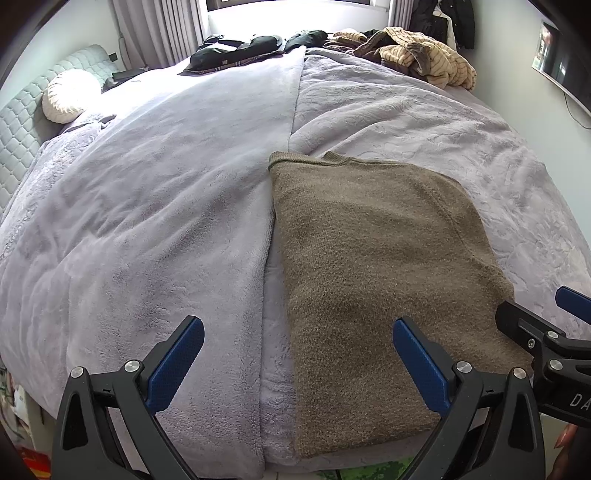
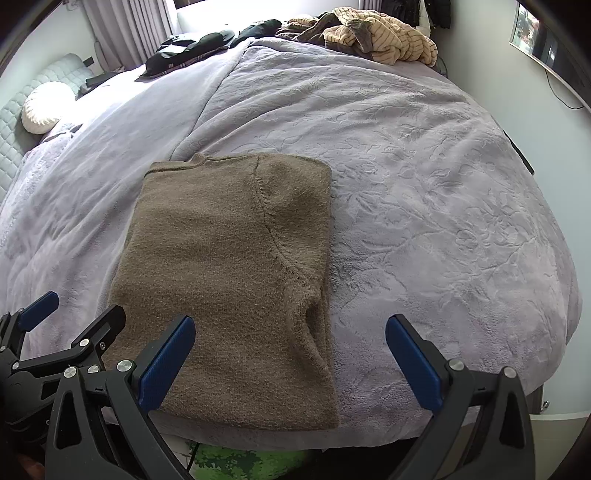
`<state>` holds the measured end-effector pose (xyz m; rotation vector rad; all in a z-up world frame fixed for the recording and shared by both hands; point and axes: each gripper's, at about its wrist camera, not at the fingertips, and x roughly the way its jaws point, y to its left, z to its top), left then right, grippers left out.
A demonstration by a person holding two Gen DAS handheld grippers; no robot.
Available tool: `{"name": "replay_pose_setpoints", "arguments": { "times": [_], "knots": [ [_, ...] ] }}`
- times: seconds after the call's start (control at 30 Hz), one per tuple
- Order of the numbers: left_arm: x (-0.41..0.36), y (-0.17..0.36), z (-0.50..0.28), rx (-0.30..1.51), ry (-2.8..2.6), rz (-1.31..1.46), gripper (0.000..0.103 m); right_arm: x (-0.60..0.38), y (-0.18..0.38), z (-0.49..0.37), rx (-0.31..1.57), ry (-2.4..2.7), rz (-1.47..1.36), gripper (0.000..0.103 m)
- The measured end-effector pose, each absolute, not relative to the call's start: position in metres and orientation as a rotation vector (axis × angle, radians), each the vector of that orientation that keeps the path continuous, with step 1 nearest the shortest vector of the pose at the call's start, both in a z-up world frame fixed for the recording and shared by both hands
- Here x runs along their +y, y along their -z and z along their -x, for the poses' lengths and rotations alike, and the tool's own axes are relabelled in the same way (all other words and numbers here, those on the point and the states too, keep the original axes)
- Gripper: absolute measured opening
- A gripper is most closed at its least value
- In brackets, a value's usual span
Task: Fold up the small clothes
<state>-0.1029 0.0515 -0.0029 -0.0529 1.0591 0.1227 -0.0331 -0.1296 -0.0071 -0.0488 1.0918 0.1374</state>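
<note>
A brown knit sweater lies folded lengthwise in a long rectangle on the lilac bed cover, near the bed's front edge. It also shows in the right wrist view, with a sleeve seam curving across it. My left gripper is open and empty, above the sweater's left front edge. My right gripper is open and empty, above the sweater's right front part. The right gripper also shows in the left wrist view, and the left gripper in the right wrist view.
A heap of beige striped and brown clothes lies at the far right of the bed. Dark clothes lie at the far middle. A round white cushion rests by the quilted headboard. A screen hangs on the right wall.
</note>
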Motion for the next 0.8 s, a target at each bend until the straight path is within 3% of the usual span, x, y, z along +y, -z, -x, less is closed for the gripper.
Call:
{"name": "replay_pose_setpoints", "arguments": {
  "times": [0.8],
  "knots": [
    [0.0496,0.0026,0.1032,1.041,-0.136,0.042,0.103,-0.1284,0.0073,0.0327,1.093,-0.132,0.055,0.103]
  ]
}}
